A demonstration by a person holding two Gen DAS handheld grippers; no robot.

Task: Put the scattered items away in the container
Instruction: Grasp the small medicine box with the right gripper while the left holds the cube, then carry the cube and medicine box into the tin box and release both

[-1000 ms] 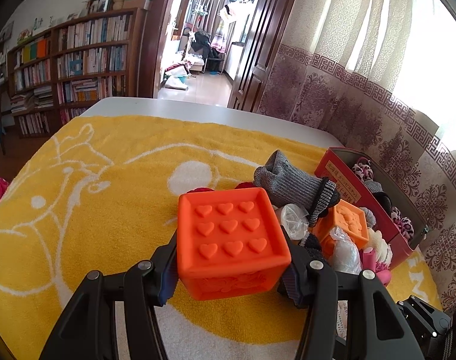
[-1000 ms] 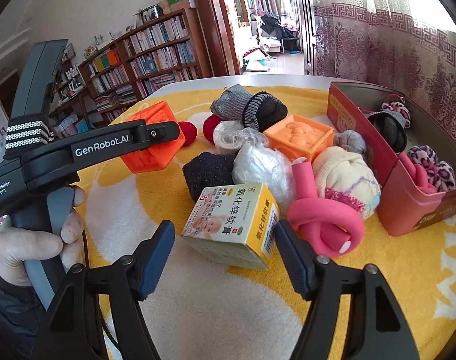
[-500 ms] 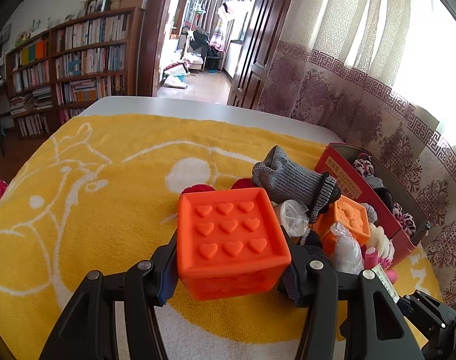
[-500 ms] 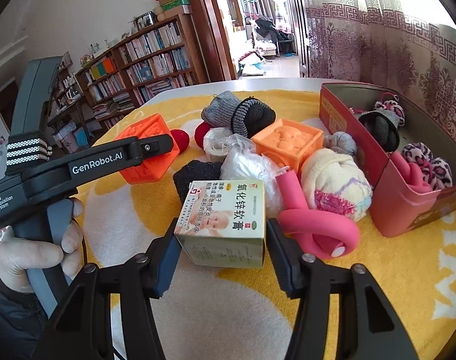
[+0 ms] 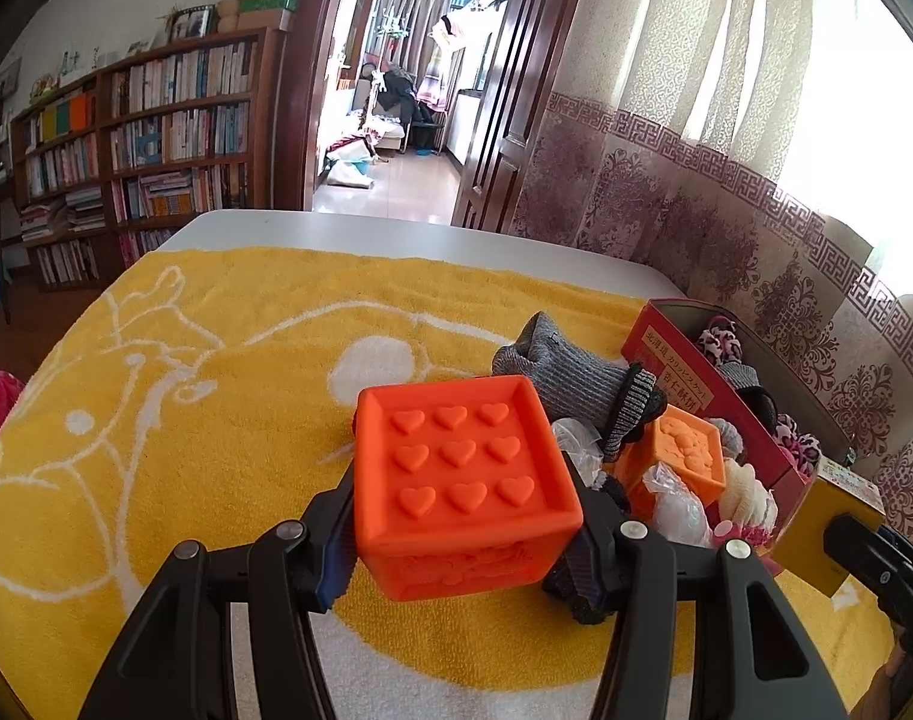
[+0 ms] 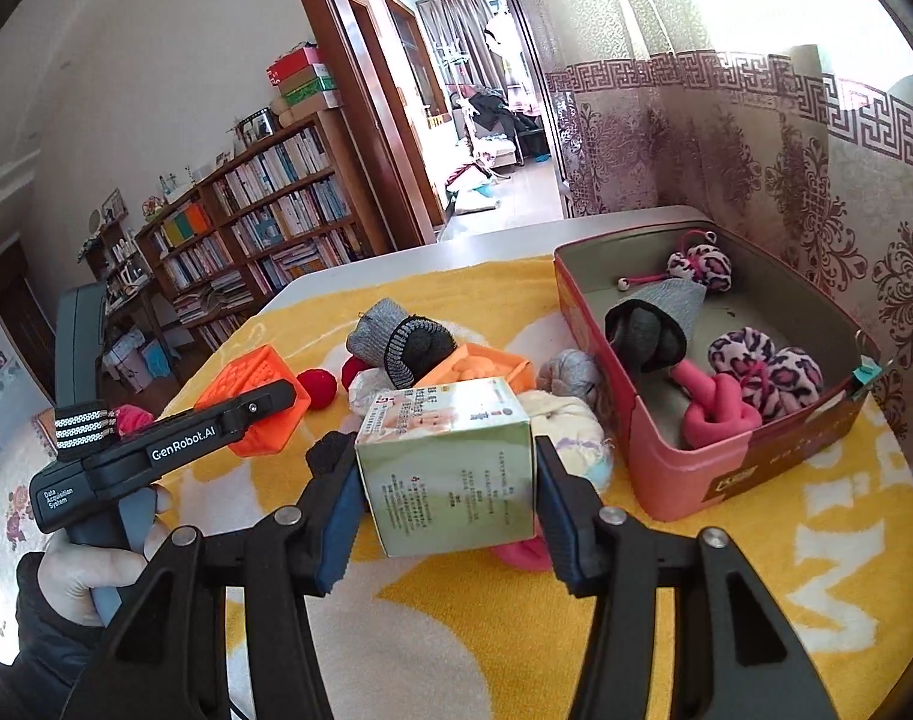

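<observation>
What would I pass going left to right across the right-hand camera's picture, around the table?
Hand gripping a black tool, orange heart cube, red ball, ointment box between the jaws, red container against the curtain.

A lived-in home: crowded bookshelves [image 5: 150, 138], patterned curtains [image 6: 756, 138], towel-covered table [image 5: 396, 234].

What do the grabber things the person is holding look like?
Each gripper has black angled arms with silver rivets and dark blue ribbed pads. The left gripper has a black body with white "GenRobot.AI" lettering, a black-and-white striped strap and a grey handle. The hand holding it has a dark sleeve.
</observation>
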